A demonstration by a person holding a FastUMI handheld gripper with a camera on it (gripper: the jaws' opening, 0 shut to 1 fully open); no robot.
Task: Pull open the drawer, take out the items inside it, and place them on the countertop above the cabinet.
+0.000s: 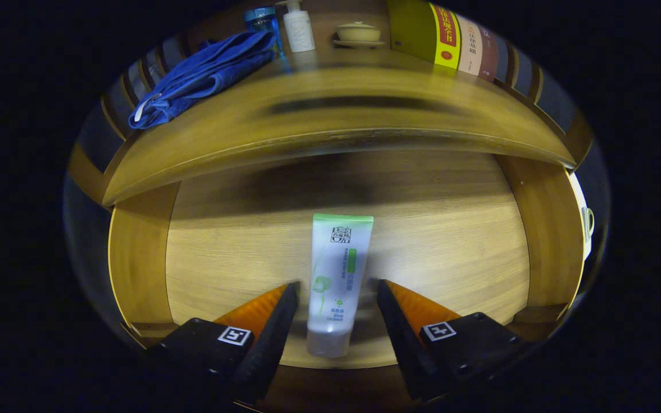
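The white plastic tube with the green crimped end (pixel 339 281) lay flat on the pale wooden floor of the pulled-out drawer (pixel 457 252), its cap end pointing back toward the claw (pixel 338 289) and its green end pointing toward the cabinet. The chief risk, judged from this position, was a poor pinch: the tube looked smooth and soft-sided, so a closure near the rounded cap end could squeeze it forward out of the fingers or let it pivot and droop once lifted. A second risk lay above. The edge of the wooden surface (pixel 330 123) overhung the back of the drawer, and a lift taken straight up and forward could knock the tube's far end against that edge. The surface was also partly taken: a crumpled blue towel (pixel 204 74), a blue-capped bottle (pixel 261 20), a white pump bottle (pixel 298 28), a small lidded beige dish (pixel 358 33) and a row of upright books (pixel 451 40) stood along it, so a careless placement might nudge one of them.

The claw was spread, its two black fingers (pixel 276 321) standing either side of the tube's lower half. A narrow gap showed on each side, and neither finger appeared to press on the tube, so nothing was held.
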